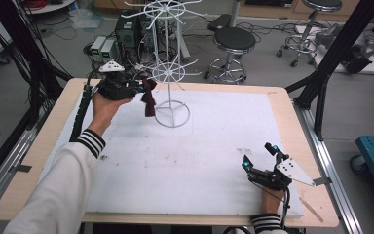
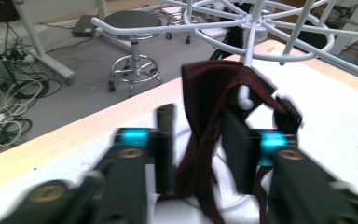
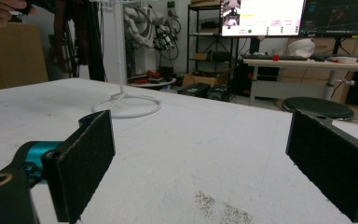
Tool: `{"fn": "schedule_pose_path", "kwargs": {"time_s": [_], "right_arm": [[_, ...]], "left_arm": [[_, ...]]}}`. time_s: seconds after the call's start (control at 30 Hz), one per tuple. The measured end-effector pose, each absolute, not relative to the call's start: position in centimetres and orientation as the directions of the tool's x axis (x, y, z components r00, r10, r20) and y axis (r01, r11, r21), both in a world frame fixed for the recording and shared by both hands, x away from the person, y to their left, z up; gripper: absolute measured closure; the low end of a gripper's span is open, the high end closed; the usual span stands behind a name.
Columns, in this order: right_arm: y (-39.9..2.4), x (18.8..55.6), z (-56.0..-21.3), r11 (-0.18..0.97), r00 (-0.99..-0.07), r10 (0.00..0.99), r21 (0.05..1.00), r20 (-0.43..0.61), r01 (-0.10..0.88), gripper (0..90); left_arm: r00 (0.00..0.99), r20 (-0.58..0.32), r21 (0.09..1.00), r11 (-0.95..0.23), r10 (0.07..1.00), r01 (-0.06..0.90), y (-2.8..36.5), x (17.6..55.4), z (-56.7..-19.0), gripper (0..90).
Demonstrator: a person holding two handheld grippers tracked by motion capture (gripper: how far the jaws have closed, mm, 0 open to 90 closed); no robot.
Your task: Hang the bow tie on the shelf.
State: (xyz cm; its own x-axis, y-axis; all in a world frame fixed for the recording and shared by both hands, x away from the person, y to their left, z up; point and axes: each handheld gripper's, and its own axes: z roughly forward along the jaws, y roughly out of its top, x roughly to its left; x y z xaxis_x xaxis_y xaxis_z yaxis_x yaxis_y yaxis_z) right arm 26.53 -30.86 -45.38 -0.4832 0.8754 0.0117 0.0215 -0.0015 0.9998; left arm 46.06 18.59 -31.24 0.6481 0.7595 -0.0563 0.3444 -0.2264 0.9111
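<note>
Left tongs (image 2: 198, 154): released, jaws astride the dark red cloth (image 2: 214, 93), letting it hang on the white wire rack (image 1: 171, 73) hook.
Right tongs (image 3: 200, 158): released, idle at the bench's (image 1: 292, 117) 5 o'clock.

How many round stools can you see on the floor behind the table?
2. One black round stool stands just past the table's far edge, right of the white wire rack. A second stool stands farther back toward the right, cut off by the picture's top edge. Others may be hidden.

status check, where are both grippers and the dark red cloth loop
Left gripper open around dark red cloth loop, loop on white wire rack's hook. Right gripper open, low over white table pad. Nothing between.
</note>
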Motion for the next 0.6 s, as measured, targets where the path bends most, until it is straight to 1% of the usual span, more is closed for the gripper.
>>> {"fn": "schedule_pose_path", "kwargs": {"time_s": [0.07,0.13,0.17,0.23,0.27,0.3,0.33,0.43,0.47,0.6], "right_arm": [[-30.9,26.5,-45.4,-0.004,-0.483,0.875,1.000,0.014,0.022,7.3],[-30.9,26.5,-45.4,-0.003,-0.484,0.875,1.000,0.014,0.022,7.3],[-30.9,26.6,-45.4,-0.002,-0.482,0.876,1.000,0.011,0.020,7.3],[-30.9,26.5,-45.4,-0.004,-0.484,0.875,1.000,0.014,0.023,7.3],[-30.9,26.5,-45.4,-0.003,-0.484,0.875,1.000,0.014,0.023,7.3],[-30.9,26.5,-45.4,-0.002,-0.484,0.875,1.000,0.012,0.023,7.3],[-30.9,26.5,-45.4,-0.003,-0.483,0.875,1.000,0.013,0.022,7.3],[-30.9,26.5,-45.4,-0.003,-0.483,0.875,1.000,0.013,0.022,7.3],[-30.9,26.5,-45.4,-0.002,-0.483,0.875,1.000,0.013,0.022,7.3],[-30.9,26.6,-45.4,0.004,-0.483,0.875,1.000,0.005,0.019,7.3]], "left_arm": [[0.652,-0.043,0.905,-0.247,0.757,0.347,18.7,46.1,-31.3,47.3],[0.663,-0.049,0.904,-0.249,0.747,0.348,18.8,46.0,-31.3,37.5],[0.673,-0.052,0.903,-0.253,0.738,0.347,18.8,46.0,-31.3,34.3],[0.667,-0.018,0.896,-0.284,0.745,0.341,18.7,45.8,-31.1,23.7],[0.665,0.016,0.893,-0.309,0.747,0.327,18.6,45.6,-31.1,17.6],[0.670,0.022,0.891,-0.319,0.742,0.324,18.7,45.5,-31.1,12.7],[0.680,0.010,0.887,-0.320,0.733,0.332,18.9,45.4,-31.2,11.6],[0.677,0.028,0.898,-0.316,0.735,0.306,19.5,44.7,-31.4,8.0],[0.685,0.020,0.897,-0.316,0.728,0.309,19.9,44.4,-31.6,6.6],[0.710,0.016,0.915,-0.296,0.704,0.273,21.1,42.8,-32.1,6.0]]}}
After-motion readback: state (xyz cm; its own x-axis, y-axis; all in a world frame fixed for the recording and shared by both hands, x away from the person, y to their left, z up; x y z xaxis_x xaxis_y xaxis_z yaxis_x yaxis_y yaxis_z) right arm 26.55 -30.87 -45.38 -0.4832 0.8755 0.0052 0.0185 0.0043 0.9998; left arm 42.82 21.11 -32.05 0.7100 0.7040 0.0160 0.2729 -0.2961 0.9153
